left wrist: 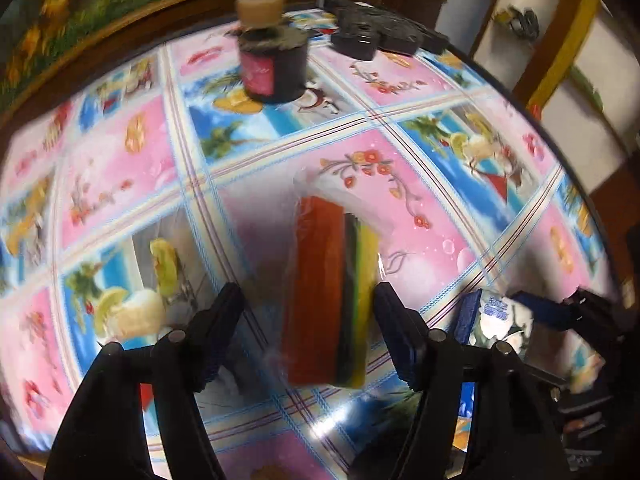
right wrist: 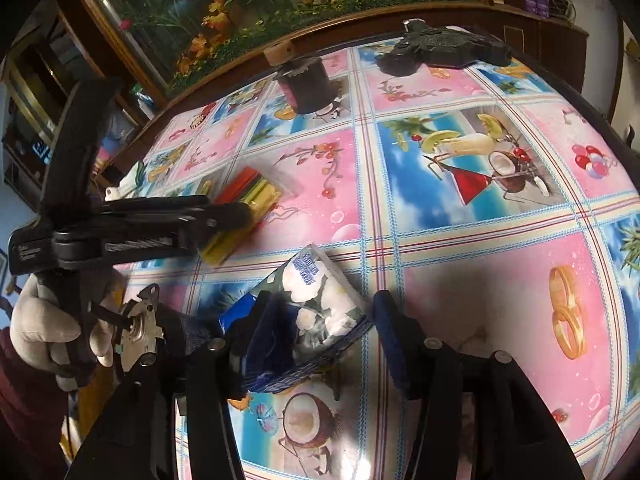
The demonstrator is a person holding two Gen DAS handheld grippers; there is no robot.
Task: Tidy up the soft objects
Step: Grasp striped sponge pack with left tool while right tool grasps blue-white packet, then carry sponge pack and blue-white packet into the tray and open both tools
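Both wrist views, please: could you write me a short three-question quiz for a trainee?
1. True or false: the left tool straddles the sponge pack with its jaws open.
2. What lies between the right tool's fingers? A sponge pack, B tissue pack, C nothing.
3. What colour is the lid of the jar?

Key: 1 true; 2 B; 3 beige.
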